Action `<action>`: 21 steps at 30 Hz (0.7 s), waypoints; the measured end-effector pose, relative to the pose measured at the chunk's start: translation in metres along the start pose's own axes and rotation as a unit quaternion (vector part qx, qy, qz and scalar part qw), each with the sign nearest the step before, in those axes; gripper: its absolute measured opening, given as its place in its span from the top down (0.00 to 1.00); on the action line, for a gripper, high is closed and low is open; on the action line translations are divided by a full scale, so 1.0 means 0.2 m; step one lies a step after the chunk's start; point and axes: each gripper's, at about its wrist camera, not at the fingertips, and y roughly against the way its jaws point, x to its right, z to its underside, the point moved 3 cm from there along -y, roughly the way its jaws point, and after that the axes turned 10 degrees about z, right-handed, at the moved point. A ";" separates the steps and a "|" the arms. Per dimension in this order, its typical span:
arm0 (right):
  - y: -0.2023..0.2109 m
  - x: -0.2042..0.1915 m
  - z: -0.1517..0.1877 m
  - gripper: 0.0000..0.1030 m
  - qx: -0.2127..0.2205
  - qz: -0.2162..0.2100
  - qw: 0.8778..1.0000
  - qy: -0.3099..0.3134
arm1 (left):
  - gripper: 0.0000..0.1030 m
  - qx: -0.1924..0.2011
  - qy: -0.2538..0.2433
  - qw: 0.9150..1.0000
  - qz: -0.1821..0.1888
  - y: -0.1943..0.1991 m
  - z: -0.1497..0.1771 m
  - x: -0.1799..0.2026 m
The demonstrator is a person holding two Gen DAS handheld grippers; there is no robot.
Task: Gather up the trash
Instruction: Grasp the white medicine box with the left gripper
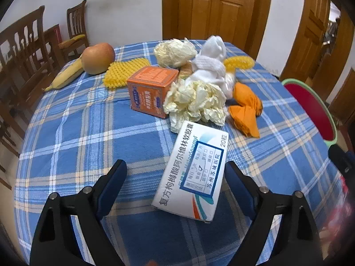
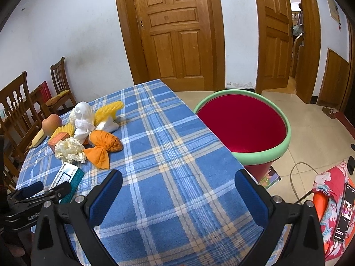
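Bare tablecloth (image 2: pixel 168 155) between trash pile (image 2: pixel 88 130) and bin (image 2: pixel 286 141)

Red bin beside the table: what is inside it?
The red bin shows only bare red lining in the right wrist view; its near bottom is hidden behind the green rim.

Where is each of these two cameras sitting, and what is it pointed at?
Left wrist view: on the left claw, looking down at a white medicine box lying between its open blue fingers.
Right wrist view: on the right claw, open over bare blue plaid tablecloth, facing a red, green-rimmed bin; the left claw shows at its edge.
Both share box, bin, cloth.
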 end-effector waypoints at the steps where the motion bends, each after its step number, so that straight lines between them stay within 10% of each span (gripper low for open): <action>1: 0.00 0.00 0.00 0.00 0.001 0.000 1.000 0.000 | 0.14 -0.004 -0.005 1.000 0.000 -0.01 0.01 0.01; 9: -0.01 0.01 0.00 0.00 -0.003 -0.011 1.000 -0.008 | 0.46 -0.009 -0.035 0.999 0.029 -0.03 0.01 0.09; 21: -0.01 0.02 0.00 0.00 -0.005 -0.024 1.000 -0.014 | 0.48 0.019 -0.007 0.999 0.049 0.07 -0.01 0.03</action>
